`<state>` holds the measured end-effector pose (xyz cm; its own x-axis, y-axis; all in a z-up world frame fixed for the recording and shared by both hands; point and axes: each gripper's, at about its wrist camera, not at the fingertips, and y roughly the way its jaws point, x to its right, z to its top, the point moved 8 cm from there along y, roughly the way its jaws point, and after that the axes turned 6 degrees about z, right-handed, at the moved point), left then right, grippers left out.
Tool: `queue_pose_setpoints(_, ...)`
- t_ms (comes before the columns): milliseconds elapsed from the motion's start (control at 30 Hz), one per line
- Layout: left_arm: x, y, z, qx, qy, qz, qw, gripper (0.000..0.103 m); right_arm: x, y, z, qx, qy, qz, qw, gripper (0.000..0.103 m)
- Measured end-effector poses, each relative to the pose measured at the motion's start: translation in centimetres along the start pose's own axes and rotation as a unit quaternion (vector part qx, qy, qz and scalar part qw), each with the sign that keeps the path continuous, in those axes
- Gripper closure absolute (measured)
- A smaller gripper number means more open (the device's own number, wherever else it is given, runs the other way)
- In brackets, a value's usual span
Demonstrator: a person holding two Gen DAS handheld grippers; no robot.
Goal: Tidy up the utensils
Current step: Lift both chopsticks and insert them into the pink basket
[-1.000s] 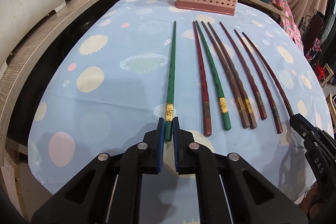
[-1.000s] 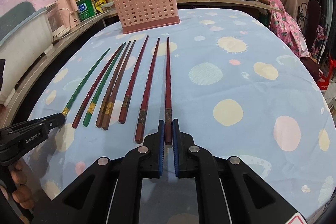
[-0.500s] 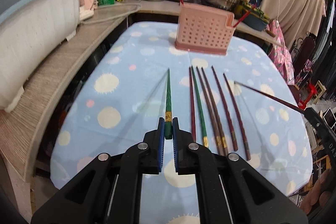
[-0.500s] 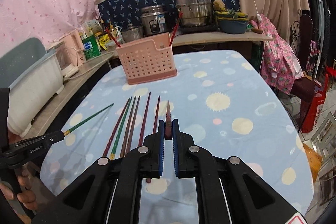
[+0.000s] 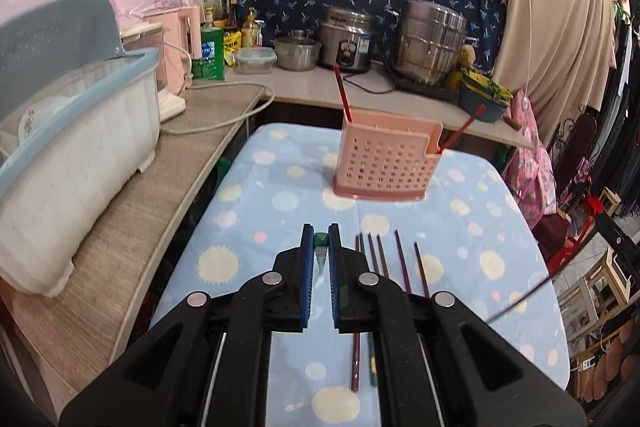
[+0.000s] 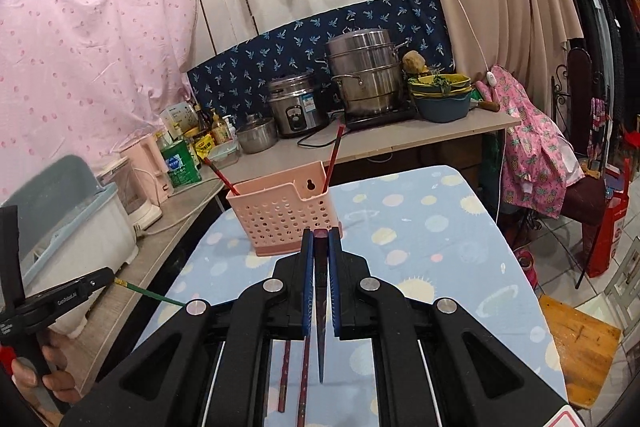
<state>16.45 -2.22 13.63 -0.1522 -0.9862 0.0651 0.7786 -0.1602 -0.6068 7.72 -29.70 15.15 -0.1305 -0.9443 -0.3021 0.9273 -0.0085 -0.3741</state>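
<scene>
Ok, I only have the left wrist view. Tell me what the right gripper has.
Observer: The right gripper is shut on a dark red chopstick, with its thin end pointing back under the camera.
Operator: Now give me the lie of my green one.
Observer: The green chopstick sticks out of the left gripper and slants downward, apart from the basket.
Operator: Describe the basket wall on the right gripper's side.
Observer: It has a keyhole slot in its low section.
</scene>
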Motion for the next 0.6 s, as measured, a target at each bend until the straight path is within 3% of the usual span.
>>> queue_pose_setpoints(333,1.3,0.7,7.7,0.035,-0.011,-0.011,0.9992,0.096,-0.7,2.6,6.6,0.034,0.013,0.032,0.999,0.096)
queue_pose_setpoints(600,3.0,0.2,16.7,0.123,-0.033,-0.012,0.9917,0.096,-1.7,7.3,13.4,0.077,0.038,0.065,0.994,0.096)
